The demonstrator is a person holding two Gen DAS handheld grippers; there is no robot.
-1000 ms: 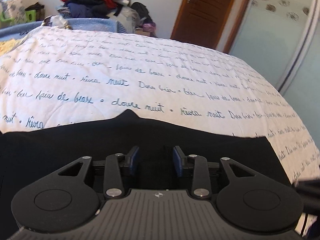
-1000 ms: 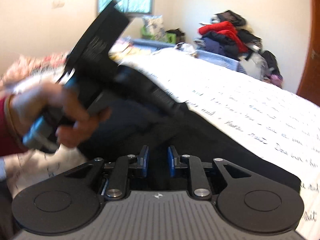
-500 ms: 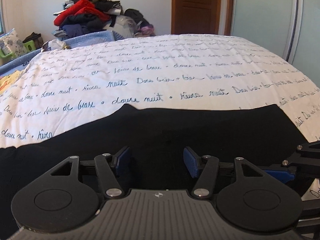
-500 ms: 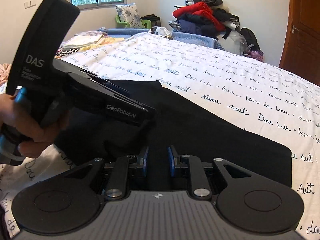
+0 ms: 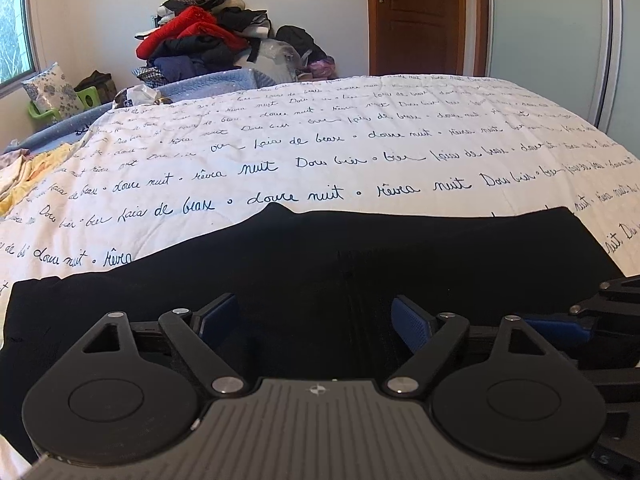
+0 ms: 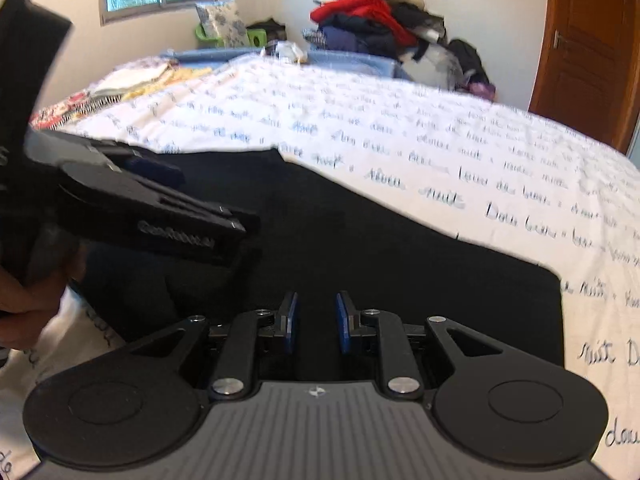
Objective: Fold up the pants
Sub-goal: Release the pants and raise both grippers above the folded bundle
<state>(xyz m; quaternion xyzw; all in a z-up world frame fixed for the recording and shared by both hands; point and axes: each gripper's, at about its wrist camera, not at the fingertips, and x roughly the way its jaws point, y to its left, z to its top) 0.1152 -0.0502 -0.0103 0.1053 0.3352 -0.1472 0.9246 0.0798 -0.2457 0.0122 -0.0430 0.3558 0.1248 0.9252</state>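
Covering most of both views, the white bedspread with blue script (image 5: 360, 152) carries the black fabric pants (image 5: 360, 264) across the lower frame, seemingly mid-fold. The left gripper (image 5: 316, 316) has just spread its fingers, clamping nothing; the right gripper (image 6: 316, 320) stays narrow, its grip unclear. Next likely: regrasp an edge.

Black grippers (image 5: 316, 316); ribbed grey housing; blue pads (image 6: 289, 320); silver screws.
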